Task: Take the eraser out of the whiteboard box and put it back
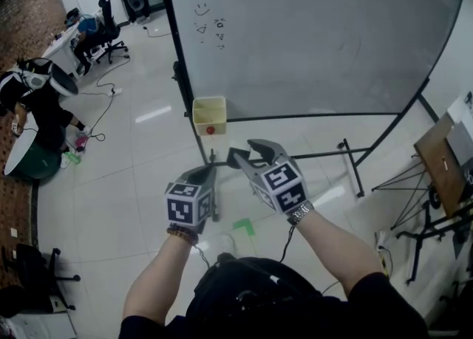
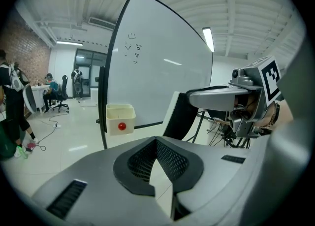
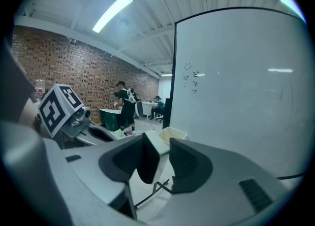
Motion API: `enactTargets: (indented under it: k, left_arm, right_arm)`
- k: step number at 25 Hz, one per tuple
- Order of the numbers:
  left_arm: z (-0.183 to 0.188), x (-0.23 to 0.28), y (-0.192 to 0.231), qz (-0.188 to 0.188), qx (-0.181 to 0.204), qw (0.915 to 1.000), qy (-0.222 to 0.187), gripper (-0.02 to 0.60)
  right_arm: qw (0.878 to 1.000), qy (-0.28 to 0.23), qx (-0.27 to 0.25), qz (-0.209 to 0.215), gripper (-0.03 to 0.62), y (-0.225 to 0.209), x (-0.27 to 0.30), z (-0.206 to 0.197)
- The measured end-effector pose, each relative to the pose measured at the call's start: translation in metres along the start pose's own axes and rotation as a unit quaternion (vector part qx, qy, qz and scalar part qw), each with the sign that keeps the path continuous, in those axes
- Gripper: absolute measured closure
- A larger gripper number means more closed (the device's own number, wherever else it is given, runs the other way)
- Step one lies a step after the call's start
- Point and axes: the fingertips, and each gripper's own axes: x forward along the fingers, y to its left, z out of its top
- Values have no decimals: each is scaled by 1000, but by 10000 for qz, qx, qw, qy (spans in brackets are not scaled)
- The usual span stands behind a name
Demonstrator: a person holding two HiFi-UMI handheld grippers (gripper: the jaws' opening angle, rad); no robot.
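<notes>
The person holds both tools out over the glossy white tiled floor, facing a large white whiteboard on a black metal stand. The grey left gripper has its jaws pressed together with nothing between them, as its own view shows. The grey right gripper sits just beside it and slightly ahead, with its jaws standing apart and empty.

A pale yellow open-topped plastic box hangs at the whiteboard's lower left corner, well apart from both grippers. It bears a small red round spot on its front wall. The eraser cannot be made out in any view, since what shows of the box's inside is too small to tell. A few small marker scribbles sit near the board's upper left.
</notes>
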Motion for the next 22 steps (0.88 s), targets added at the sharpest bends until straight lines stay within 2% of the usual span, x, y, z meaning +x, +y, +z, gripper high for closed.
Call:
enactTargets:
  k: [14,22]
  left_arm:
    - [-34,-42,-48,136,88,9998,109,581]
    - [-42,-64,-69,188,66,9998,25,581]
  right_arm:
    - [9998,-81,21,163,399,32,-57,-15]
    - [9997,-72,0,224,401,47,-85,-19]
